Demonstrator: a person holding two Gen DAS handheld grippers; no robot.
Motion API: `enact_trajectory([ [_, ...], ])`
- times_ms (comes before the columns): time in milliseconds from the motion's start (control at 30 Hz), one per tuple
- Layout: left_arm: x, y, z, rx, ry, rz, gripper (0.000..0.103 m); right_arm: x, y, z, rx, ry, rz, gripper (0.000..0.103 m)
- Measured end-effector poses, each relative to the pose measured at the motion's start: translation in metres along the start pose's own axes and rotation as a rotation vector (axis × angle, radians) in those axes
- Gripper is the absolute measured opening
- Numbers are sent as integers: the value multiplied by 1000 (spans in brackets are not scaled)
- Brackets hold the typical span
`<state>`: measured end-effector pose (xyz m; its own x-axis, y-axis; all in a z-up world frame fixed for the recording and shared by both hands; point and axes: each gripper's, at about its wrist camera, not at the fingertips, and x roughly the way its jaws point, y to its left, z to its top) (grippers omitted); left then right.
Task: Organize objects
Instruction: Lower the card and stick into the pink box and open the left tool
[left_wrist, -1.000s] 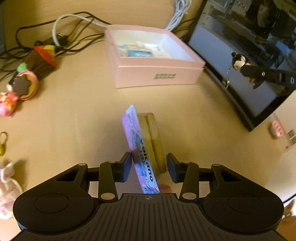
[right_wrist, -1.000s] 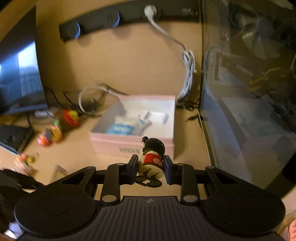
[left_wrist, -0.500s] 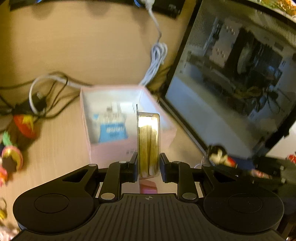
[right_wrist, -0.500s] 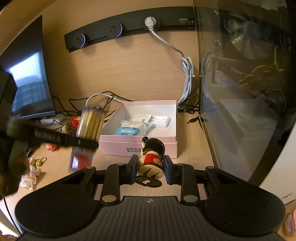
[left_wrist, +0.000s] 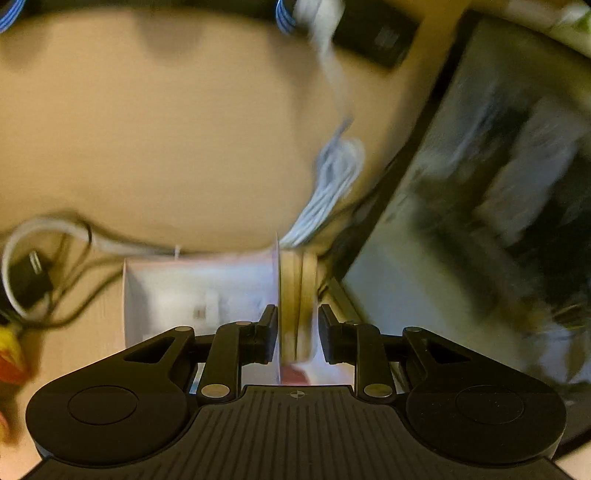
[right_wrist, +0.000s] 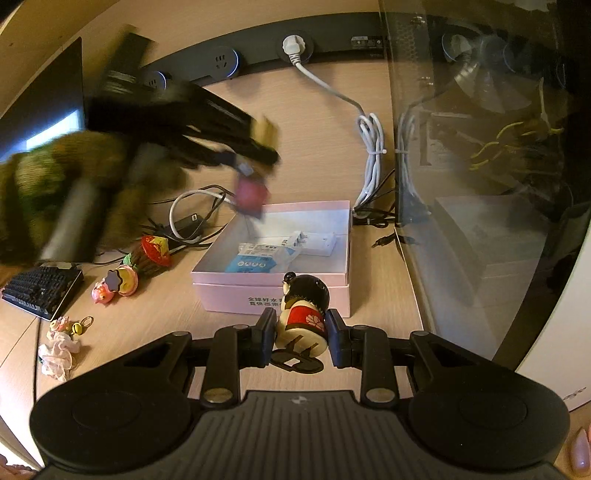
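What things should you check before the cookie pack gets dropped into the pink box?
1. Left hand-held gripper has a firm hold on the cookie pack: ok, the pads press both sides.
2. Pack is over the pink box: ok in the right wrist view, where it hangs above the back left corner; the left wrist view is blurred.
3. Room inside the box: ok, the blue packet and white item leave bare floor.
4. Right hand-held gripper is out of the way: ok, it holds the doll figure in front of the box.
5. Pack's dangling pink end clears the box wall: cannot tell.
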<state>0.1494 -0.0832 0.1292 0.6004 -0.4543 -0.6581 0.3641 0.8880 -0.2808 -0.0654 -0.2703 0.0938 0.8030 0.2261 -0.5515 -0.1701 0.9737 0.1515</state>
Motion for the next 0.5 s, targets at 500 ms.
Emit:
enact_trajectory([
  [500,-67,59,-120,-92,65,3,27,36,0,11,-13,0,-37,28],
])
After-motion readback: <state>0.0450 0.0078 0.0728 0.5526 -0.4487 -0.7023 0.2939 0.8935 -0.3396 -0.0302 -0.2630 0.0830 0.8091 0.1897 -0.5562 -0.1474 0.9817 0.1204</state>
